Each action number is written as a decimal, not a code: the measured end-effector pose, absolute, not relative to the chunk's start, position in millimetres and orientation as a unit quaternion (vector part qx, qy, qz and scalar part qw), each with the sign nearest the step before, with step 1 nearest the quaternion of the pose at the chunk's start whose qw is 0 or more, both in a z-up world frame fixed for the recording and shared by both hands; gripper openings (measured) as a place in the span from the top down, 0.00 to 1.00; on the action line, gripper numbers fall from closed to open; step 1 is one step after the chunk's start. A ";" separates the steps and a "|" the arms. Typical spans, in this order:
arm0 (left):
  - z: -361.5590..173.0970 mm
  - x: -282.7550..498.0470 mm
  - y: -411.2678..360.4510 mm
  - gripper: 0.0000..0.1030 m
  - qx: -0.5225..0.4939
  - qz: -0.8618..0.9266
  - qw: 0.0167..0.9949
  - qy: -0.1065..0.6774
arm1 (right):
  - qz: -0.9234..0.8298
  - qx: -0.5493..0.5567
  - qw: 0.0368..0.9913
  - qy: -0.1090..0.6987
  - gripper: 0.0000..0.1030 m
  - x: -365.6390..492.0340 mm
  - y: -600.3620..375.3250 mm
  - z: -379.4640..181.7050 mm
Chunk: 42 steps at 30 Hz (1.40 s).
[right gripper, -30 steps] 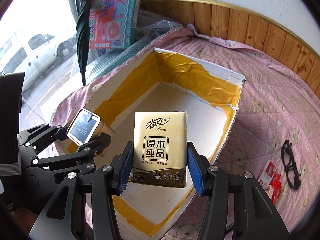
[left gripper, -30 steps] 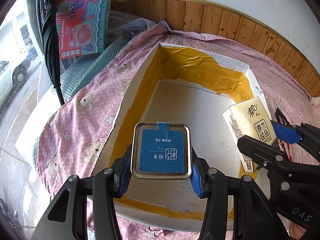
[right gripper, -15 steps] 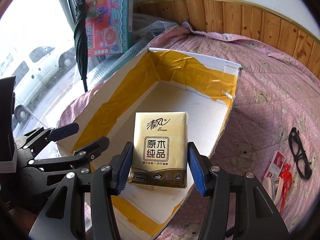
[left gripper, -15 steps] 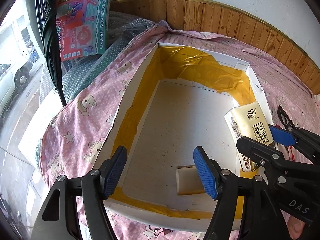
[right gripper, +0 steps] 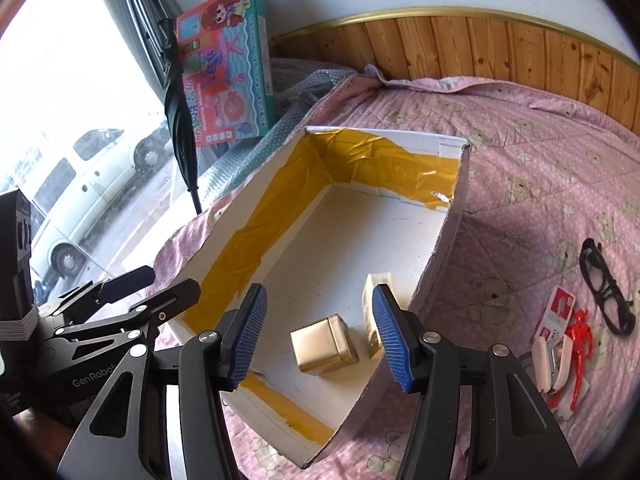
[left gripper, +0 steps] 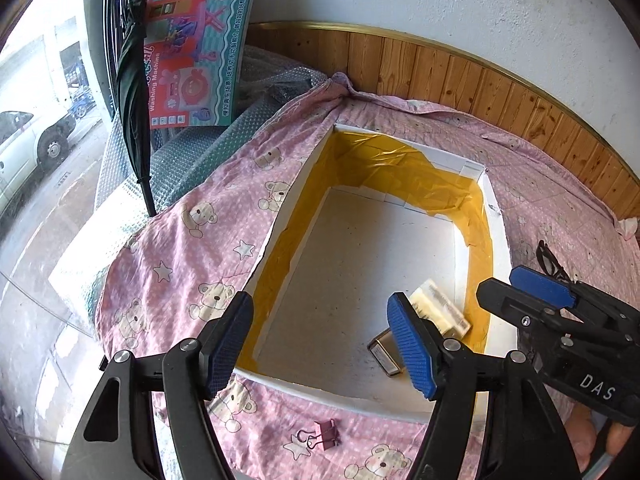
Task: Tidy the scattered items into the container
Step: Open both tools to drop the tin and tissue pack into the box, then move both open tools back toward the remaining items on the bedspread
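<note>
Bedding, a pink quilt printed with bears and stars (right gripper: pixel 532 168), is carrying everything. Left tongs (left gripper: pixel 320 344) are hovering spread wide and empty above the near end of the white cardboard box lined with yellow tape (right gripper: pixel 256 220). On the box floor a square gold tin (right gripper: pixel 324 346) is lying on its side, with a cream tissue packet (right gripper: pixel 374 312) just beside it, blurred. Right tongs (right gripper: pixel 318 336) are hanging parted and empty above both. Further right on the quilt, a white stapler (right gripper: pixel 550 354), a red toy figure (right gripper: pixel 578 344) and black-framed glasses (right gripper: pixel 606 292) are lying outside the box.
</note>
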State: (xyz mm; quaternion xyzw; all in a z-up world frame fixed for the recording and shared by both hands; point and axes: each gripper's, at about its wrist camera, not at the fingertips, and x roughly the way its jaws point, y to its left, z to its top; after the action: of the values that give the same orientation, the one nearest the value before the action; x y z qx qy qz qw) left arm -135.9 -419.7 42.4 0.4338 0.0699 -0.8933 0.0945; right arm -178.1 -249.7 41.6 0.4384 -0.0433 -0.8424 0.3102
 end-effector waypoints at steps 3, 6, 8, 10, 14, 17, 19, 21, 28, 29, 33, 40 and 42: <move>43.1 -129.4 -415.5 0.31 0.434 -0.894 0.086 0.077 | -0.840 0.446 0.304 -0.054 0.44 -169.0 -242.0 40.7; 43.2 -121.5 -409.9 0.31 0.433 -0.895 0.079 0.079 | -0.842 0.442 0.307 -0.051 0.45 -151.1 -241.2 39.0; 41.7 -115.7 -405.3 0.31 0.434 -0.894 0.072 0.079 | -0.845 0.434 0.310 -0.048 0.48 -138.1 -241.2 38.9; 40.4 -110.6 -400.7 0.31 0.436 -0.894 0.069 0.076 | -0.849 0.425 0.311 -0.045 0.57 -126.6 -239.9 39.1; 41.5 -101.1 -389.9 0.31 0.435 -0.896 0.061 0.067 | -0.856 0.412 0.309 -0.049 0.61 -108.1 -230.6 41.5; 45.9 -93.4 -380.1 0.31 0.429 -0.900 0.057 0.057 | -0.865 0.398 0.301 -0.057 0.63 -95.1 -218.1 44.1; 49.3 -89.3 -372.4 0.31 0.425 -0.902 0.054 0.050 | -0.871 0.390 0.292 -0.067 0.64 -87.2 -207.5 43.6; 51.5 -86.1 -363.9 0.31 0.423 -0.904 0.050 0.044 | -0.872 0.388 0.288 -0.073 0.63 -80.6 -199.4 41.5; 54.5 -78.1 -330.6 0.31 0.420 -0.907 0.031 0.028 | -0.875 0.393 0.268 -0.087 0.63 -62.8 -164.9 31.1; 54.4 -77.1 -324.7 0.31 0.419 -0.907 0.029 0.025 | -0.874 0.395 0.266 -0.093 0.63 -60.9 -158.3 30.1; 55.0 -77.3 -299.2 0.31 0.424 -0.906 0.020 0.003 | -0.877 0.399 0.248 -0.105 0.63 -54.9 -134.1 25.2; 56.4 -78.7 -260.9 0.31 0.428 -0.903 0.017 -0.024 | -0.874 0.417 0.219 -0.124 0.63 -56.9 -98.4 8.3; 56.5 -80.0 -252.2 0.31 0.429 -0.903 0.010 -0.025 | -0.873 0.419 0.215 -0.127 0.63 -56.4 -91.3 4.0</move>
State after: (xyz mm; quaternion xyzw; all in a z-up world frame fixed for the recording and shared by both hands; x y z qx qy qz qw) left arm -80.0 -252.2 56.5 0.4285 -0.0253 -0.9031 0.0097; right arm -56.4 -91.3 4.0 0.4194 -0.1271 -0.8729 0.2146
